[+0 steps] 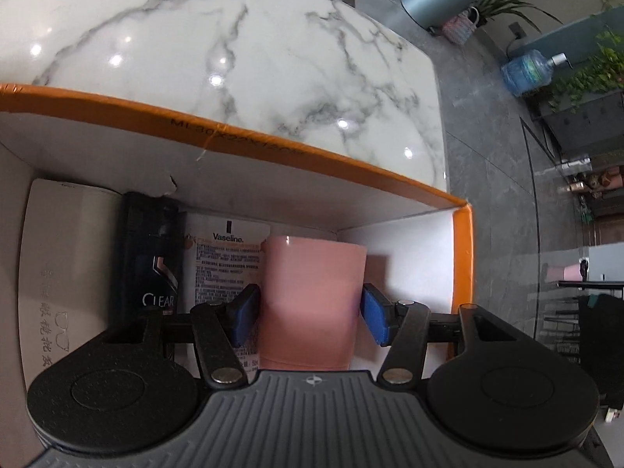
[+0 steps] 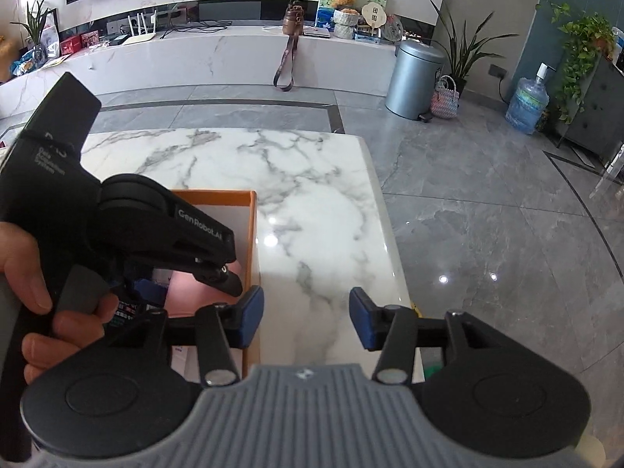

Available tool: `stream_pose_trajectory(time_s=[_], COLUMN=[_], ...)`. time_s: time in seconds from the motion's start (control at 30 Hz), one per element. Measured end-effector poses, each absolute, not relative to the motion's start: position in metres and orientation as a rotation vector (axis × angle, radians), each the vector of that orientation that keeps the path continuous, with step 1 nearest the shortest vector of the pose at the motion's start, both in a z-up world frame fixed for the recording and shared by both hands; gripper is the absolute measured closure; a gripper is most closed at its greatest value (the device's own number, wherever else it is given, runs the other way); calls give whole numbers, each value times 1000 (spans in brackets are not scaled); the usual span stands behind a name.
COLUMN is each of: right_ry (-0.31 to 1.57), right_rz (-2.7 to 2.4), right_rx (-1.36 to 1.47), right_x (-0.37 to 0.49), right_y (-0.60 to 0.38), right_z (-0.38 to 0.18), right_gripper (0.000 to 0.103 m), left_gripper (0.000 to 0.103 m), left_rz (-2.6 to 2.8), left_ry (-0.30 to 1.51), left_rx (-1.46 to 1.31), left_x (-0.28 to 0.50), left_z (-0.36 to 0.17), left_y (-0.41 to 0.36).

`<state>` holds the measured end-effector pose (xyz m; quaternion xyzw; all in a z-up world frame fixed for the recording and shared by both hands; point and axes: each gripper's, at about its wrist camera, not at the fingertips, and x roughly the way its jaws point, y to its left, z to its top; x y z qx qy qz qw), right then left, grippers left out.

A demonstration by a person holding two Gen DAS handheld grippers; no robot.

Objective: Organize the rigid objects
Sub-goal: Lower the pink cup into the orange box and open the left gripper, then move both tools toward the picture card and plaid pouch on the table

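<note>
In the left wrist view, my left gripper [image 1: 310,314] reaches into the orange-edged box [image 1: 312,163]. Its blue pads stand on either side of a pink cup [image 1: 312,296], the left pad touching it and the right pad [image 1: 374,318] with a slight gap. Beside the cup lie a Vaseline tube [image 1: 224,269], a black Clear bottle [image 1: 150,257] and a white box [image 1: 66,273]. In the right wrist view, my right gripper [image 2: 304,321] is open and empty over the marble table [image 2: 312,210], right of the orange box [image 2: 251,234]. The left gripper's body [image 2: 156,226] hides most of the box's inside.
The box sits near the table's right corner. Beyond the table edge is grey tiled floor with a metal bin [image 2: 415,74], a woven basket [image 2: 444,97], a water jug [image 2: 526,105] and plants. A glass tabletop [image 1: 577,253] is at the right.
</note>
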<state>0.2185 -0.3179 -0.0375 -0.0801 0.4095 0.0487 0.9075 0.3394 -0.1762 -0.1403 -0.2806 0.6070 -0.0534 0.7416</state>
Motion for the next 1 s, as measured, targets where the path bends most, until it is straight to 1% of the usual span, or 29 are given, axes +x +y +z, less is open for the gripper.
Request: stream_pose_trajectory(time_s=[0.03, 0.07, 0.13, 0.27, 0.37, 0.53, 0.6, 0.63, 0.67, 0.7, 0.73, 0.77, 0.8, 0.83, 0.93, 1.0], right_ry=[846, 848, 846, 837, 828, 727, 703, 705, 715, 732, 756, 779, 810, 851, 956, 983], right_rz=[100, 97, 92, 83, 73, 64, 112, 149, 186, 219, 245, 260, 270, 281, 291, 274], right_rx=[-165, -165, -169, -177, -179, -179, -160, -146, -141, -151, -179, -215, -254, -292, -424, -501], right_x=[218, 218, 218, 215, 212, 197, 189, 187, 185, 183, 182, 182, 183, 186, 194, 197], right_y=[-318, -319, -319, -319, -317, -312, -308, -305, -301, -295, -287, -278, -269, -260, -239, -231], right_z=[-38, -38, -38, -35, -31, -11, -3, -2, -2, -4, -7, -13, -20, -29, -57, -72], right_gripper=[50, 49, 47, 46, 46, 47, 64, 80, 86, 87, 93, 94, 95, 98, 100, 100], left_gripper=[35, 32, 32, 41, 42, 46, 48, 49, 51, 52, 53, 57, 58, 58, 58, 58], left_rz=[-124, -134, -153, -183, -205, -246, -238, -229, -220, -205, -188, -174, -163, -148, -93, -68], left_ry=[1334, 1333, 1323, 1314, 1270, 1096, 1031, 1002, 977, 959, 948, 940, 934, 931, 929, 924], left_rx=[-626, -640, -640, -597, -561, -435, -381, -361, -346, -337, -331, -328, -327, -324, -300, -298], left_x=[339, 338, 336, 329, 316, 276, 257, 247, 238, 229, 220, 210, 202, 195, 176, 165], left_z=[-140, -139, -136, -122, -103, -61, -47, -42, -37, -34, -31, -30, -28, -27, -23, -21], left_y=[-175, -174, -172, -169, -160, -132, -117, -109, -101, -93, -85, -77, -69, -61, -37, -17])
